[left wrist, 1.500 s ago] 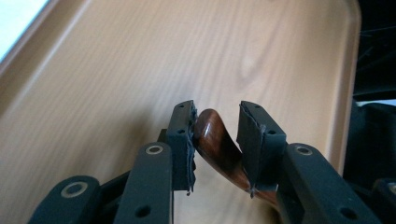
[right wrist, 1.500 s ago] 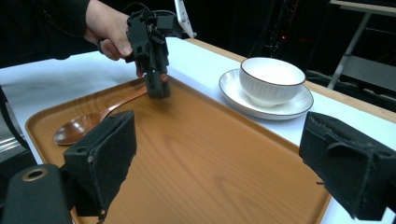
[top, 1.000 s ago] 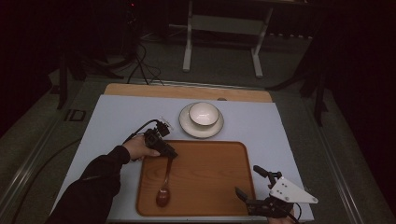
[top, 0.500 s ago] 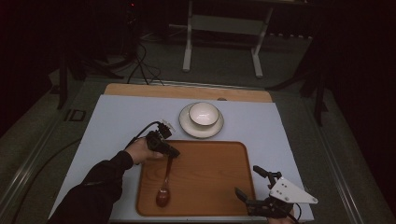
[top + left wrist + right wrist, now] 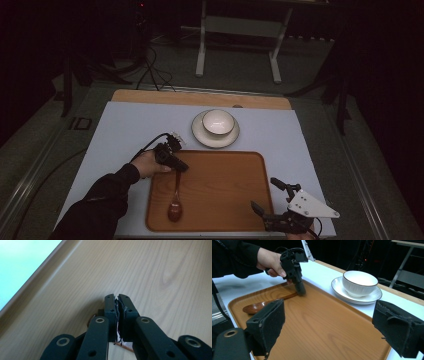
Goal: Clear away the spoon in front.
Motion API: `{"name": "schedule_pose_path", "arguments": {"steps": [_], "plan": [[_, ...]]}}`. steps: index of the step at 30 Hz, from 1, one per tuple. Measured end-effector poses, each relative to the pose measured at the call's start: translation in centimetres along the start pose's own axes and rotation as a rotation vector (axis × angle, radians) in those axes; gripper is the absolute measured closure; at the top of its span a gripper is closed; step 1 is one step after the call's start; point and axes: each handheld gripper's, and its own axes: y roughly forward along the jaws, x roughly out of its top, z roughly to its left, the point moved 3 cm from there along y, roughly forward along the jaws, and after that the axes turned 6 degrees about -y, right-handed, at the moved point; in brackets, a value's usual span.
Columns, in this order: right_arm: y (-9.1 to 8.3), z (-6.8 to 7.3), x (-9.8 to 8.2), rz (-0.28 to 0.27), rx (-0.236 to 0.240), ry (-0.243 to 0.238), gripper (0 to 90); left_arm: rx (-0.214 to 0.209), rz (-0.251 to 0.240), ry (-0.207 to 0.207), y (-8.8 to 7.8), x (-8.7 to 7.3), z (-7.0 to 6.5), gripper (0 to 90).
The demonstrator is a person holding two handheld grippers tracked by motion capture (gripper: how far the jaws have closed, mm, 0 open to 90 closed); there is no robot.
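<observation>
Pinching spoon point(image 5: 175, 202), left gripper point(image 5: 179, 166); unlabelled.

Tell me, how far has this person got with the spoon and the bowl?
Set out already: the bowl on its saucer behind the wooden tray. In hand: the left gripper has its jaws shut on the handle of the spoon, which lies on the tray. Left: probably lifting it. The right gripper waits open.
</observation>
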Motion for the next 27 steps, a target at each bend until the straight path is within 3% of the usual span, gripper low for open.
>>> {"name": "schedule_pose_path", "arguments": {"steps": [6,12,13,19,21,23,27], "plan": [[0.0,0.0,0.0,0.001,-0.001,0.001,11.1,-0.027,-0.060,0.016,-0.9,0.1,-0.7,79.5],[0.0,0.0,0.0,0.001,-0.003,0.002,11.1,-0.030,-0.111,0.022,-2.3,0.0,-1.6,64.1],[0.0,0.0,0.0,0.000,-0.004,0.002,11.1,-0.022,-0.134,0.020,-2.9,-0.1,-1.9,64.1],[0.1,0.0,0.0,0.000,-0.009,0.004,11.0,-0.004,-0.227,0.032,-5.2,-1.0,-3.2,44.5],[0.0,0.0,0.0,0.000,-0.012,0.007,11.0,0.009,-0.237,0.033,-5.5,-1.2,-3.4,42.4],[0.0,0.0,0.0,-0.002,-0.018,0.012,11.0,0.018,-0.260,0.030,-6.3,-1.8,-3.8,34.5],[0.0,-0.1,-0.1,0.002,-0.019,0.013,11.0,0.028,-0.285,0.016,-7.1,-2.5,-4.0,30.0]]}}
